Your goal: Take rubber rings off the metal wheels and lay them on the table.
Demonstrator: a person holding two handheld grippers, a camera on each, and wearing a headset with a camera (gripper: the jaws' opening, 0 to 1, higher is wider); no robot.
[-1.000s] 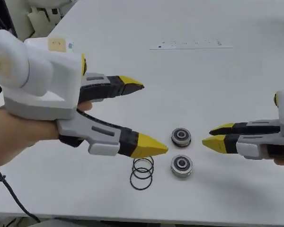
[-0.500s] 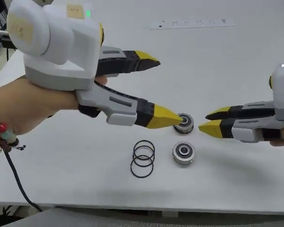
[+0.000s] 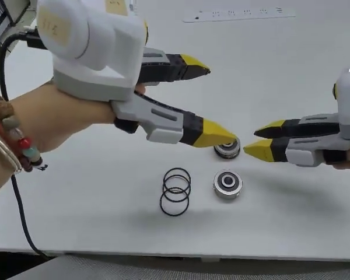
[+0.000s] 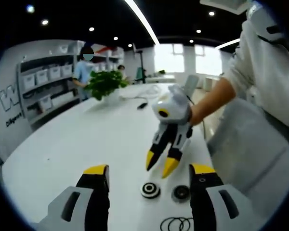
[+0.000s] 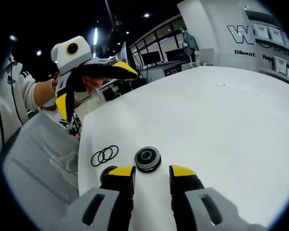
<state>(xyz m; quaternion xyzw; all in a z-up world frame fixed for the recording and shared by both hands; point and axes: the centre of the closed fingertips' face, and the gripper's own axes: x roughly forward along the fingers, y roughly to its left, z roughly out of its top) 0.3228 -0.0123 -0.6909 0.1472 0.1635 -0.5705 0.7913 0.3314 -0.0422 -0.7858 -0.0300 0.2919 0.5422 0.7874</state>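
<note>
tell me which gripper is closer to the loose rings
Left. The left gripper hangs just behind the rings, open above the table; the right gripper sits on the far side of the wheels.

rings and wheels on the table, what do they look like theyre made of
The three rings look like rubber: thin, matte black loops lying flat and overlapped. The near wheel looks like metal, with a shiny silver rim around a dark centre. The far wheel seems the same, though it is partly covered.
</note>
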